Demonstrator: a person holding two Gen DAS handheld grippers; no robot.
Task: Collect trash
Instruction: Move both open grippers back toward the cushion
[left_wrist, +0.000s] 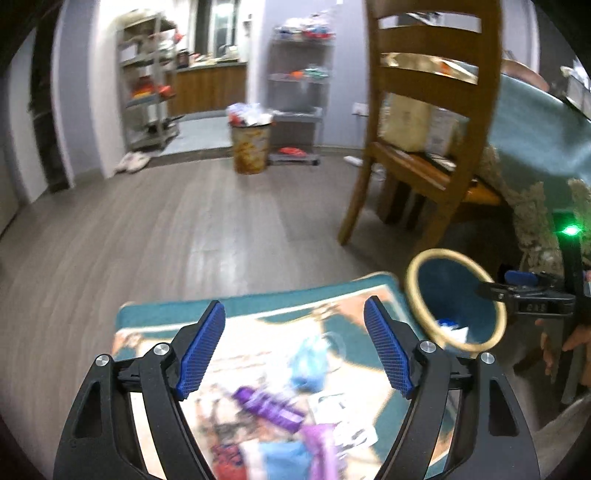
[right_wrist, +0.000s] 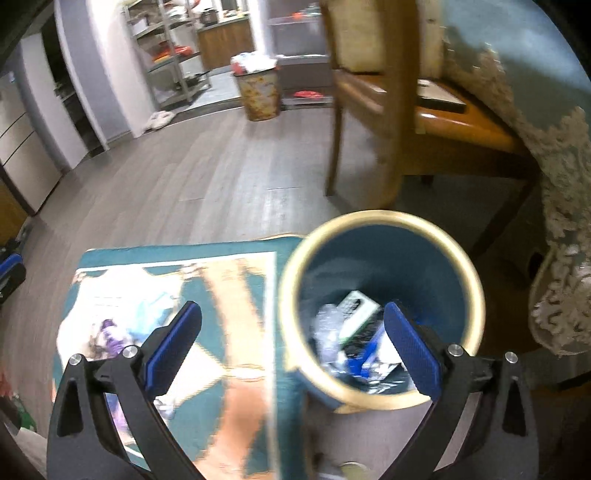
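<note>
My left gripper (left_wrist: 294, 304) hangs open and empty over a patterned teal rug (left_wrist: 166, 314). Loose trash lies on the rug below it: a purple wrapper (left_wrist: 269, 406), a crumpled light-blue bag (left_wrist: 308, 363) and white paper (left_wrist: 332, 402). To the right stands a blue bin (left_wrist: 456, 301) with a cream rim, and my right gripper (left_wrist: 502, 285) reaches in over its rim. In the right wrist view the right gripper (right_wrist: 291, 306) is wide open with nothing between its pads, its right finger over the bin (right_wrist: 380, 215). In the bin lie a white-and-green box (right_wrist: 358, 306) and crumpled clear plastic (right_wrist: 325, 325).
A wooden chair (left_wrist: 424, 110) and a table with a teal, lace-edged cloth (left_wrist: 535, 129) stand just behind the bin. Across the wood floor are a full patterned bin (left_wrist: 250, 147), metal shelves (left_wrist: 147, 81) and slippers (left_wrist: 133, 161). A person's hand (left_wrist: 576, 339) is at the right edge.
</note>
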